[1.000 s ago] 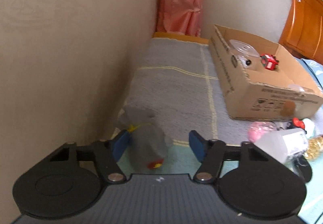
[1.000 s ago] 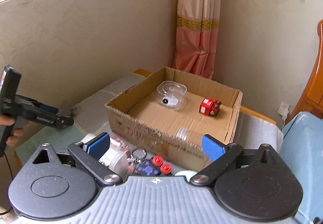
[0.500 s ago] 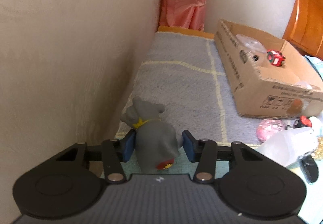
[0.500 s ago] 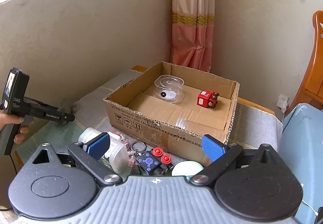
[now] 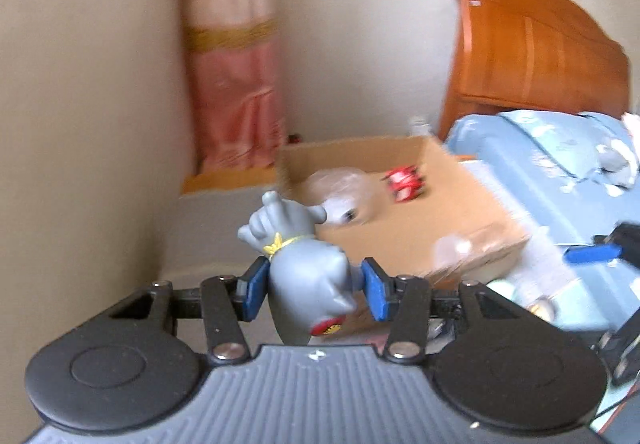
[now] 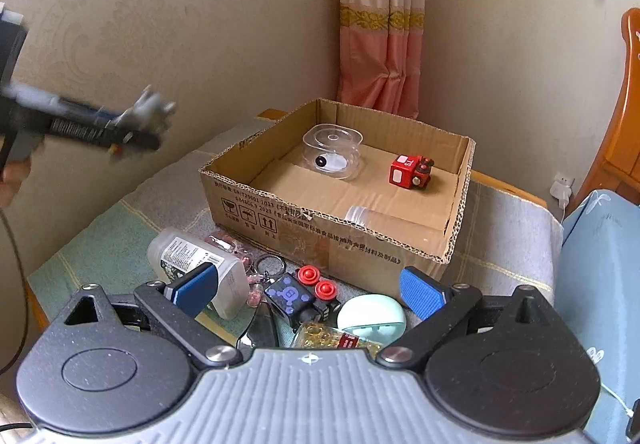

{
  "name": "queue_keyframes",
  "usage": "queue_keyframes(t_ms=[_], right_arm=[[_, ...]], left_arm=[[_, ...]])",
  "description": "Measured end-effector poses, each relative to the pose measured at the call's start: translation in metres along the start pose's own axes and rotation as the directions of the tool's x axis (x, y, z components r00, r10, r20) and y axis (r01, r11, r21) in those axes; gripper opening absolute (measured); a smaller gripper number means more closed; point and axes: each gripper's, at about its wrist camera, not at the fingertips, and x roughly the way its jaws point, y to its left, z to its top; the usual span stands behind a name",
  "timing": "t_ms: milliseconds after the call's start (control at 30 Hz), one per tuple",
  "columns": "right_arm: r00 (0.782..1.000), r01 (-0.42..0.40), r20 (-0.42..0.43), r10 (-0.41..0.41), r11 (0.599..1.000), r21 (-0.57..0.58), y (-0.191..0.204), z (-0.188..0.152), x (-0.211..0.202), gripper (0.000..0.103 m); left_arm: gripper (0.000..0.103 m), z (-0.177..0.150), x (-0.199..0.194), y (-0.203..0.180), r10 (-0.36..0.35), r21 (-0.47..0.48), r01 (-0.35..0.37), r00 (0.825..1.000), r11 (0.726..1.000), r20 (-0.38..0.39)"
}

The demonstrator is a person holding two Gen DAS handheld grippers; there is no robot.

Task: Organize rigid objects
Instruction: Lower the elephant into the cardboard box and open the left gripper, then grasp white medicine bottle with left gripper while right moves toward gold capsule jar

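In the left wrist view, the left tool point(image 5: 313, 287) squeezes a gray toy dog point(image 5: 304, 264) between its two blue pads. The dog is up in the air, with its head pointing at the cardboard box point(image 5: 404, 212). This picture is blurry, but the box seems to hold a clear round tub point(image 5: 344, 192) and a small red toy car point(image 5: 404, 182). A wooden headboard point(image 5: 532, 48) and a blue bed cover point(image 5: 560, 172) are on the right, and a pink curtain point(image 5: 236, 84) hangs in the corner.

In the right wrist view, the right tool point(image 6: 310, 286) is wide open and holds nothing. It hangs over a heap of small things at the near edge of the desk point(image 6: 120, 240): a white bottle point(image 6: 192, 260) lying on its side, a black cube with two red buttons point(image 6: 300, 294), a pale green case point(image 6: 372, 318) and a jar of gold beads point(image 6: 320, 336). The cardboard box point(image 6: 320, 216) sits just behind the heap. The clear round tub point(image 6: 332, 150) is near its far left corner, and the red toy car point(image 6: 410, 172) is to the right of it. At the left edge, the left tool point(image 6: 132, 128) carries the gray toy dog point(image 6: 150, 108) above the desk, not yet over the box.
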Motion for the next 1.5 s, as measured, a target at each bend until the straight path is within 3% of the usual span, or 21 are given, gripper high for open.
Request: queue_keyframes(t_ms=[100, 167, 200, 233, 333, 733, 1000, 1300, 1500], right_arm=[[1.000, 0.003, -0.003, -0.003, 1.000, 0.011, -0.002, -0.002, 0.000, 0.099], [1.000, 0.009, -0.009, -0.008, 1.000, 0.020, -0.005, -0.005, 0.000, 0.099], [1.000, 0.013, -0.013, -0.013, 1.000, 0.025, -0.006, -0.007, 0.000, 0.099], [1.000, 0.018, -0.017, -0.018, 0.999, 0.028, -0.007, -0.008, 0.000, 0.100], [0.999, 0.034, -0.031, -0.033, 0.999, 0.040, -0.011, -0.016, 0.000, 0.102], [0.996, 0.076, -0.065, -0.066, 0.983, 0.168, -0.016, -0.052, 0.008, 0.103], [0.993, 0.113, -0.061, -0.101, 0.964, 0.240, -0.007, -0.076, -0.001, 0.103], [0.993, 0.115, -0.055, -0.103, 0.945, 0.307, -0.009, -0.088, -0.010, 0.103], [0.987, 0.158, -0.072, -0.143, 0.948, 0.275, -0.005, -0.094, -0.010, 0.103]], left_arm=[[0.053, 0.016, 0.016, -0.018, -0.012, 0.047, 0.011, 1.000, 0.999, 0.011], [0.073, 0.019, 0.023, -0.027, -0.022, 0.060, 0.020, 1.000, 0.998, 0.020], [0.095, 0.019, 0.023, -0.030, -0.017, 0.054, 0.015, 0.999, 0.998, 0.029], [0.101, 0.017, 0.022, -0.032, -0.005, 0.050, 0.003, 0.999, 0.999, 0.046], [0.101, 0.008, 0.019, -0.037, 0.003, 0.076, -0.007, 0.998, 0.997, 0.056], [0.101, -0.033, 0.045, -0.042, 0.073, 0.095, -0.067, 0.995, 0.993, -0.064], [0.101, -0.055, 0.055, -0.044, 0.077, 0.087, -0.068, 0.990, 0.994, -0.117], [0.101, -0.076, 0.035, -0.042, -0.014, 0.020, 0.017, 0.992, 1.000, -0.129], [0.101, -0.088, 0.019, -0.051, -0.041, 0.065, 0.052, 0.986, 0.996, -0.164]])
